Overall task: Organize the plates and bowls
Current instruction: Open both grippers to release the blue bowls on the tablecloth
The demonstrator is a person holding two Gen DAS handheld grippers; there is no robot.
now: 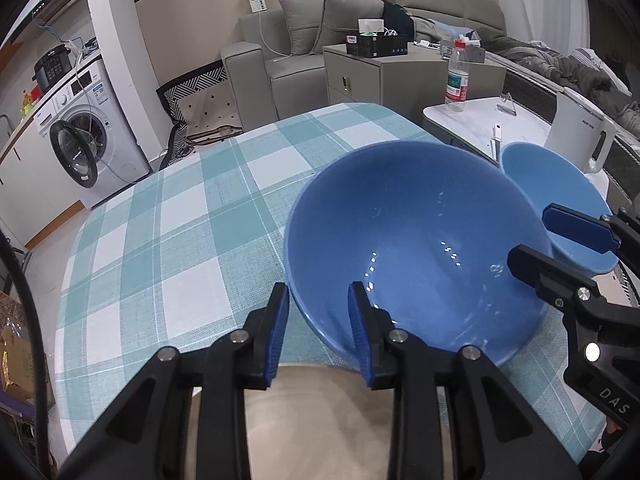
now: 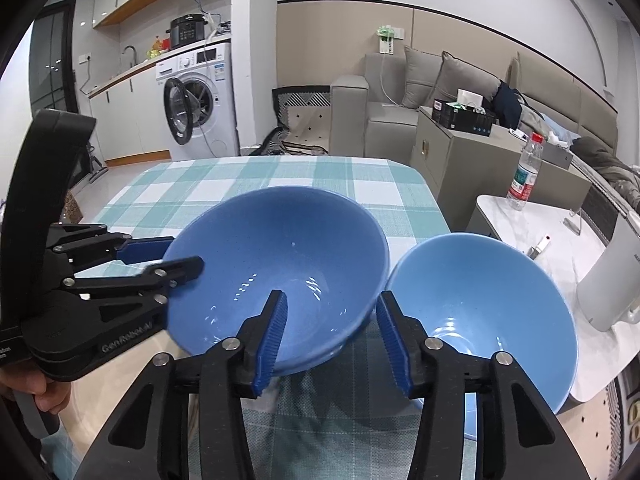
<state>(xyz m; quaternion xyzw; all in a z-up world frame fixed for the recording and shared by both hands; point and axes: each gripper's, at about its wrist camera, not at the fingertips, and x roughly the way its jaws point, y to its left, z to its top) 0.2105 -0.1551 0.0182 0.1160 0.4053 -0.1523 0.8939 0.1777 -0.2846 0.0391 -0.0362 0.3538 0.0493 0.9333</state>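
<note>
Large blue bowl [image 1: 416, 248]: tilted over checked tablecloth [image 1: 168, 240], rim between left gripper [image 1: 319, 332] pads; whether clamped, unclear. Right gripper [image 2: 332, 338]: spread, unloaded, beside small bowl [image 2: 484, 312]. Advice: clamp rim firmly, then nest

Even indoor light, sharp centres (fisheye-bent, dark-vignetted edges), small glints.

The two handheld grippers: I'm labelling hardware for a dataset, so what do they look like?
Both the left gripper and the right gripper look alike: matte black angular linkage arms with silver pivot bolts, ending in ribbed blue finger pads. White lettering marks each body. The left has a curved black handle, with bare fingers showing beneath it.
</note>
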